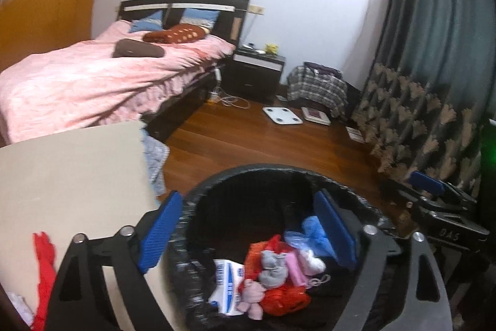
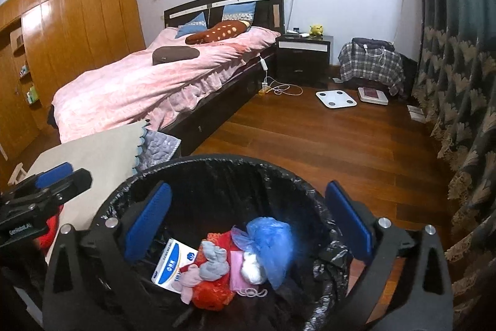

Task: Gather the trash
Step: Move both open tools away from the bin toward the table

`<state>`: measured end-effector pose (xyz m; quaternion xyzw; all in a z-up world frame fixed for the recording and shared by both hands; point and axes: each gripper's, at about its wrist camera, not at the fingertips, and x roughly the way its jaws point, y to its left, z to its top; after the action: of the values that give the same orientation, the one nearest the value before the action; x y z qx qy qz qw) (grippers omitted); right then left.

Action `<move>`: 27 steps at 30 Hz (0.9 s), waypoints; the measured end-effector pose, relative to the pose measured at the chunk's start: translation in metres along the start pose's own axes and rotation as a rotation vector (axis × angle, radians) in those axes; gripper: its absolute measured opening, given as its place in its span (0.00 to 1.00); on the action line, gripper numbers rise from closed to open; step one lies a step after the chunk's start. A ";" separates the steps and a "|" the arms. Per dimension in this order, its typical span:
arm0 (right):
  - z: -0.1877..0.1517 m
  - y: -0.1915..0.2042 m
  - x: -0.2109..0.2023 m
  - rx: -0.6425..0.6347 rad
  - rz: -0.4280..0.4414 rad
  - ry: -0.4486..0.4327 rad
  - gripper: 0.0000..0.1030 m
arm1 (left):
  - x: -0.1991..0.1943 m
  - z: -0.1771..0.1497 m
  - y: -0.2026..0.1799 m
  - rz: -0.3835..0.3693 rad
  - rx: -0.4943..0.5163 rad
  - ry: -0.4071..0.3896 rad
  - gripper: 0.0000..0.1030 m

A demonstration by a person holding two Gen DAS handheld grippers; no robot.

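Both grippers, the left gripper [image 1: 248, 225] and the right gripper [image 2: 248, 222], are held wide and empty over the round black-lined trash bin [image 2: 217, 163], apparently so that its crumpled blue plastic bag [image 2: 269, 241] and other rubbish can be bagged up.

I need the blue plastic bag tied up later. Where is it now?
The blue plastic bag lies inside the black-lined bin, right of the grey sock and above the white wad.
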<state>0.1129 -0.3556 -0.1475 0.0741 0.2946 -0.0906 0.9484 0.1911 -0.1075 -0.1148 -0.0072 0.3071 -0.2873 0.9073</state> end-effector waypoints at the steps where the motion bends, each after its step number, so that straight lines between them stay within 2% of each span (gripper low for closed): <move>1: 0.001 0.002 -0.001 -0.004 0.001 0.001 0.94 | -0.005 0.000 0.007 0.021 -0.009 -0.006 0.88; 13: 0.005 0.059 0.003 -0.073 0.081 0.016 0.94 | -0.048 -0.007 0.061 0.177 -0.062 -0.045 0.91; 27: 0.010 0.156 0.005 -0.188 0.233 0.022 0.94 | -0.097 -0.022 0.123 0.321 -0.114 -0.057 0.91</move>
<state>0.1559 -0.2066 -0.1282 0.0194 0.3017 0.0488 0.9520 0.1798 0.0501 -0.1024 -0.0177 0.2944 -0.1205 0.9479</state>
